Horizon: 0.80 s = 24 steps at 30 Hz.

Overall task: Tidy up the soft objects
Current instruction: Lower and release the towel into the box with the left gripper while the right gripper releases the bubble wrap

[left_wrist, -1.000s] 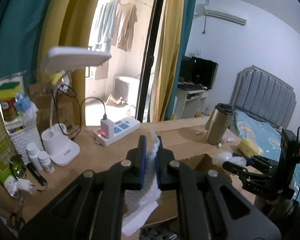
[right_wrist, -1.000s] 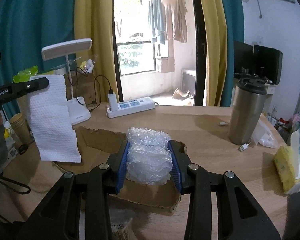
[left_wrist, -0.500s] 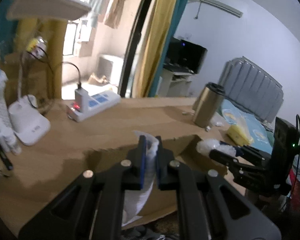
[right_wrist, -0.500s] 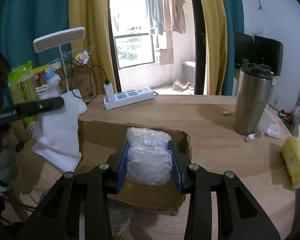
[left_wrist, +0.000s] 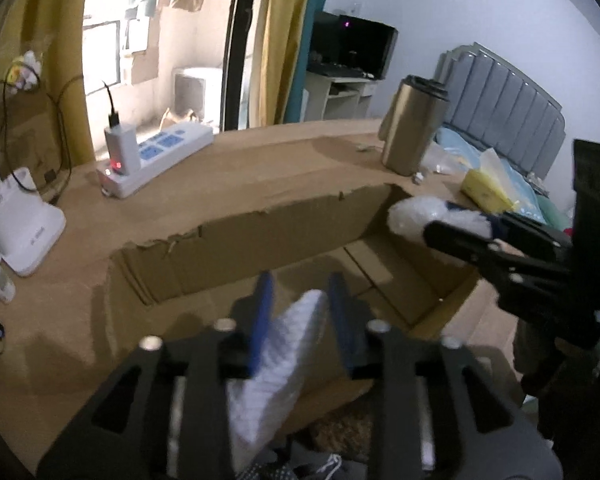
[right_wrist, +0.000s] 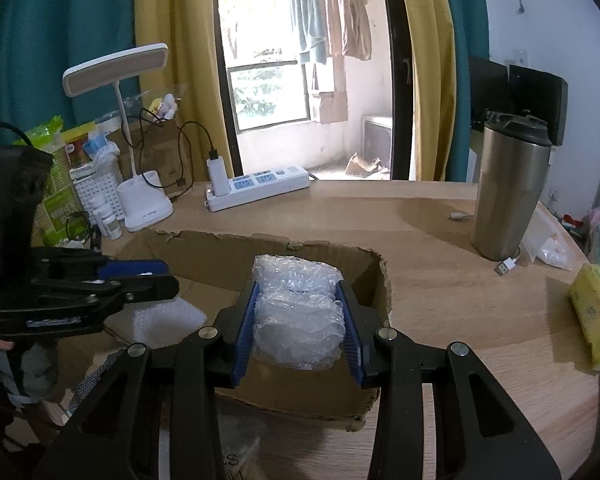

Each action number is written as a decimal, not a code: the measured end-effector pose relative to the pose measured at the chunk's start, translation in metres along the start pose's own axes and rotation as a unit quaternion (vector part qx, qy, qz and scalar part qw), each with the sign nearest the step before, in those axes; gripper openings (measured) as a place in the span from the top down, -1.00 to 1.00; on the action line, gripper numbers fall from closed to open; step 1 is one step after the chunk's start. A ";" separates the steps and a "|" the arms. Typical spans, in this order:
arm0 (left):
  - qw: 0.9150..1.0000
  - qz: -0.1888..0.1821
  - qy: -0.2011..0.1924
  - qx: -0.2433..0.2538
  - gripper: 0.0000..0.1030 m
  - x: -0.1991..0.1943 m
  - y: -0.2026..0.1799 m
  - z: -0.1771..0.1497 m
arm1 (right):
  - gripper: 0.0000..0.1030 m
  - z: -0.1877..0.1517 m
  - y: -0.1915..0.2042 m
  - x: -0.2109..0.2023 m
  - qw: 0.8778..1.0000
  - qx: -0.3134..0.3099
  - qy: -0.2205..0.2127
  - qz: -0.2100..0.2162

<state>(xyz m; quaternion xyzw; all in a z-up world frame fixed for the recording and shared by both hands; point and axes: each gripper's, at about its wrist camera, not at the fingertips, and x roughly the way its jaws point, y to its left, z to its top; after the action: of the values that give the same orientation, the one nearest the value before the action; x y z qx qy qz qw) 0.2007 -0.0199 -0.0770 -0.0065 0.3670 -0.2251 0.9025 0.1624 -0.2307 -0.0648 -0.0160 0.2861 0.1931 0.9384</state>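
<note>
The wooden table (right_wrist: 440,288) has a pale grain and a curved far edge. On it lies one shallow cardboard box (left_wrist: 284,232) of brown corrugated board, open at the top, with torn, ragged rims; its long axis runs across the table in the right wrist view.

Over the box's near left part is the left hand-held gripper (left_wrist: 300,320), black with blue pads. Its jaws have just been opening and now stand spread, and one white embossed paper towel (left_wrist: 276,356) lies loose between them, a folded, quilted sheet slanting from upper right to lower left, its lower end hanging toward the camera. In the right wrist view a white dimpled sheet shows on the box floor under that gripper.

The right hand-held gripper (right_wrist: 300,320) pinches one wad of clear bubble wrap (right_wrist: 298,312), crinkled and rounded, its pads pressed into both sides. The wad sits above the box's right end and bulges up and forward past the fingertips.

Behind the box stand one steel tumbler (right_wrist: 508,184), cylindrical and upright, one white desk lamp (right_wrist: 140,128) and one white power strip (right_wrist: 260,184).
</note>
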 end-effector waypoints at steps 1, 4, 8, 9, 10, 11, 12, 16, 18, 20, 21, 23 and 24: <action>1.000 -0.002 -0.005 0.001 -0.34 -0.004 -0.001 0.000 | 0.21 0.000 0.000 0.001 1.000 0.000 0.001 -0.001; 1.000 -0.009 -0.024 -0.005 -0.54 -0.025 0.000 0.002 | 0.21 -0.002 0.002 0.005 1.000 0.002 0.003 0.002; 0.999 0.006 -0.036 -0.008 -0.54 -0.045 0.009 0.000 | 0.20 -0.003 0.006 0.007 1.000 0.000 0.005 0.006; 0.999 0.008 -0.037 -0.012 -0.54 -0.048 0.012 -0.001 | 0.19 -0.003 0.007 0.008 1.000 -0.001 0.006 0.007; 0.999 0.007 -0.040 -0.017 -0.54 -0.051 0.017 -0.002 | 0.19 -0.004 0.008 0.008 1.000 -0.002 0.007 0.007; 0.999 0.002 -0.044 -0.024 -0.54 -0.055 0.022 -0.003 | 0.19 -0.004 0.009 0.009 1.000 -0.003 0.008 0.006; 0.999 0.000 -0.046 -0.030 -0.55 -0.057 0.026 -0.004 | 0.19 -0.004 0.009 0.008 1.000 -0.003 0.009 0.007; 0.998 0.011 -0.042 -0.038 -0.56 -0.059 0.036 -0.007 | 0.19 -0.004 0.011 0.008 1.000 -0.005 0.009 0.006; 0.998 0.021 -0.039 -0.037 -0.58 -0.059 0.041 -0.010 | 0.18 -0.004 0.011 0.007 1.000 -0.005 0.008 0.004; 0.998 0.048 -0.027 -0.034 -0.58 -0.054 0.047 -0.014 | 0.16 -0.004 0.011 0.006 1.000 -0.006 0.009 0.002; 0.997 0.056 -0.021 -0.038 -0.58 -0.052 0.050 -0.017 | 0.12 -0.004 0.011 0.007 1.000 -0.005 0.011 0.000; 0.997 0.062 -0.012 -0.054 -0.59 -0.049 0.059 -0.023 | 0.01 -0.005 0.010 0.006 1.000 -0.004 0.012 -0.004; 0.996 0.064 -0.011 -0.061 -0.59 -0.050 0.063 -0.026 | -0.05 -0.006 0.009 0.006 1.000 -0.004 0.013 -0.006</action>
<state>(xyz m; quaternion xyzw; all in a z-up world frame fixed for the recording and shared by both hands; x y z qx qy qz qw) 0.1776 0.0615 -0.0738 -0.0404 0.3697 -0.1444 0.9170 0.1607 -0.2211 -0.0723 -0.0235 0.2973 0.1887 0.9357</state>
